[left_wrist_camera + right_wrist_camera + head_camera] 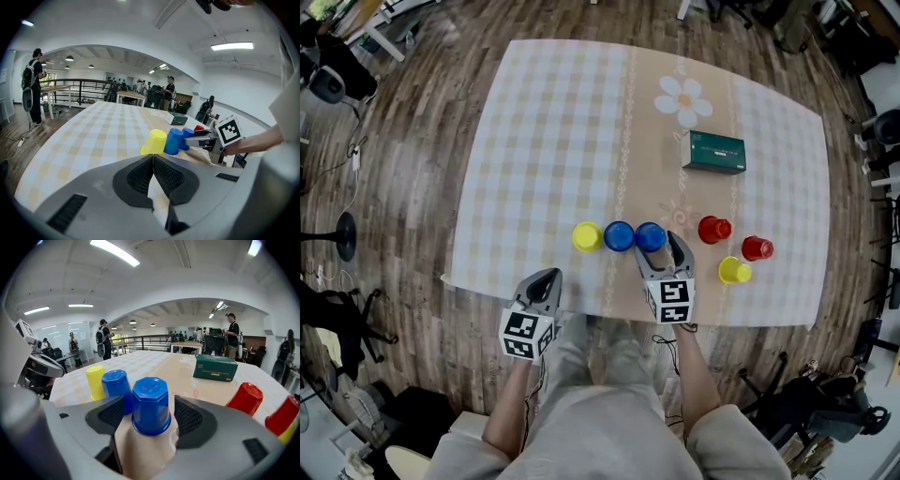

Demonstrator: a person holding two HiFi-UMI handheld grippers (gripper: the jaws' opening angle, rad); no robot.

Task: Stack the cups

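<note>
Six upside-down cups stand near the table's front edge. From the left there is a yellow cup (587, 236), a blue cup (619, 235) and a second blue cup (650, 236). Further right are two red cups (713, 229) (757, 247) and another yellow cup (734, 270). My right gripper (659, 247) is open, with its jaws on either side of the second blue cup (150, 404) and a small gap on each side. My left gripper (546, 281) is shut and empty at the table's front edge, short of the yellow cup (154, 142).
A green box (713, 152) lies behind the cups, right of centre on the checked tablecloth (553, 141). A flower print (683, 100) marks the cloth's far side. Chairs and stands ring the table on the wooden floor. People stand far off in the room.
</note>
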